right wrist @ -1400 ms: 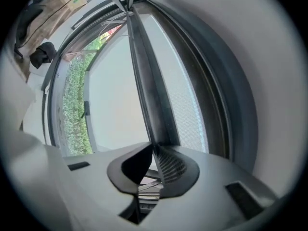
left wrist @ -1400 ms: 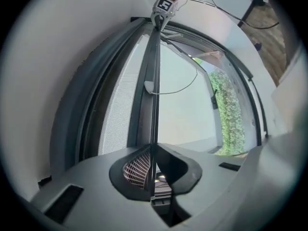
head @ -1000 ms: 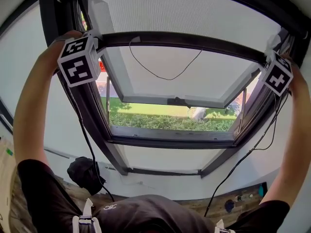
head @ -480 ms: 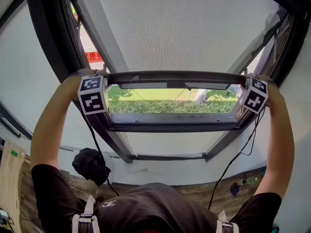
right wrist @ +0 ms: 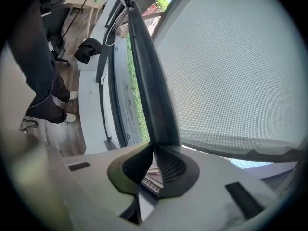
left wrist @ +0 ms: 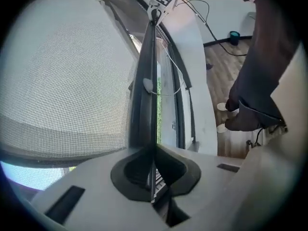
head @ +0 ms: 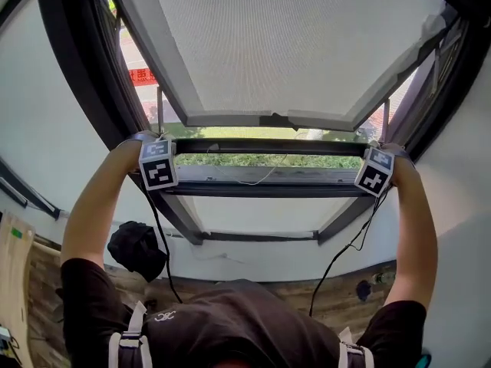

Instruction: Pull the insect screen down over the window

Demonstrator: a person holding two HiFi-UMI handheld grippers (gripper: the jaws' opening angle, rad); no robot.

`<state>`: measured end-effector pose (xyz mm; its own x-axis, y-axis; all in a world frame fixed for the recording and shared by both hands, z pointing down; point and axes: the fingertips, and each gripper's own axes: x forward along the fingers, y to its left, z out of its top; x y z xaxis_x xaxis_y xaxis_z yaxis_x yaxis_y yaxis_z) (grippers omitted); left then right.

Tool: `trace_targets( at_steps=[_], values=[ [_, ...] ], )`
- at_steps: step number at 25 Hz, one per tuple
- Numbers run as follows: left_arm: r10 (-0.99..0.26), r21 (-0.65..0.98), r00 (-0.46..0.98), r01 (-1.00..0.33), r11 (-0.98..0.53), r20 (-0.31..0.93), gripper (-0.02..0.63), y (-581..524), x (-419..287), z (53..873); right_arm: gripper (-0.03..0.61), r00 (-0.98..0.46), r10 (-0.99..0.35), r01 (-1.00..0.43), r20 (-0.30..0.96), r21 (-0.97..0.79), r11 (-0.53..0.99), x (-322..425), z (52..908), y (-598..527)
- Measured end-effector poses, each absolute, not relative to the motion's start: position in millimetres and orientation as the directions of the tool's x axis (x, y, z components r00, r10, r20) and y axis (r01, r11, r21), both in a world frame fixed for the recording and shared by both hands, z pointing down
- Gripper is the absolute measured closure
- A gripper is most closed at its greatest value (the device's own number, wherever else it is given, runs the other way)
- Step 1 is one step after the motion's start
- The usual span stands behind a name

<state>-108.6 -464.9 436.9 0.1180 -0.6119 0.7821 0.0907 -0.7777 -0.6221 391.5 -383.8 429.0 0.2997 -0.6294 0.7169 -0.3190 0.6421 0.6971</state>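
The insect screen's grey mesh (head: 284,44) covers most of the window opening. Its dark bottom bar (head: 268,146) lies level just above the lower window frame (head: 268,191), with a strip of grass showing between. My left gripper (head: 164,147) is shut on the bar's left end and my right gripper (head: 371,150) on its right end. In the left gripper view the bar (left wrist: 144,81) runs away from the shut jaws (left wrist: 153,150), with mesh (left wrist: 72,81) to its left. The right gripper view shows the same bar (right wrist: 149,81) leaving the jaws (right wrist: 155,150), mesh (right wrist: 231,66) to its right.
Behind the mesh the white window sash (head: 268,119) is tilted open outward. A thin pull cord (head: 261,179) hangs from the bar. A black bag (head: 138,251) sits on the wooden floor below, and gripper cables (head: 337,259) trail down. White wall (head: 61,129) flanks the frame.
Both grippers have come down with the bar, from the upper part of the window to just above the lower frame. The mesh now covers far more of the opening.
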Motion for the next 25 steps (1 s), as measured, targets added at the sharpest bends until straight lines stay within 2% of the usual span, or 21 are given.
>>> trace_targets(
  at_steps=[3, 9, 13, 18, 25],
  values=[
    [-0.581, -0.594, 0.15, 0.056, -0.803, 0.8, 0.583, -464, -107, 457, 0.549, 0.29, -0.621, -0.34, 0.728, 0.685, 0.644, 393, 452, -383],
    [-0.585, -0.594, 0.106, 0.113, -0.797, 0.804, 0.584, -464, -109, 511, 0.548, 0.309, -0.576, -0.356, 0.757, 0.654, 0.668, 391, 500, -382],
    [-0.547, -0.555, 0.108, 0.065, -0.829, 0.83, 0.584, -463, -109, 557, 0.548, 0.32, -0.536, -0.371, 0.781, 0.624, 0.688, 393, 552, -381],
    [-0.519, -0.524, 0.092, 0.045, -0.851, 0.85, 0.584, -463, -110, 610, 0.546, 0.367, -0.526, -0.369, 0.767, 0.639, 0.675, 392, 598, -379],
    [-0.506, -0.511, 0.07, 0.075, -0.856, 0.859, 0.586, -464, -110, 666, 0.551, 0.435, -0.543, -0.296, 0.718, 0.684, 0.667, 394, 642, -381]
  ],
)
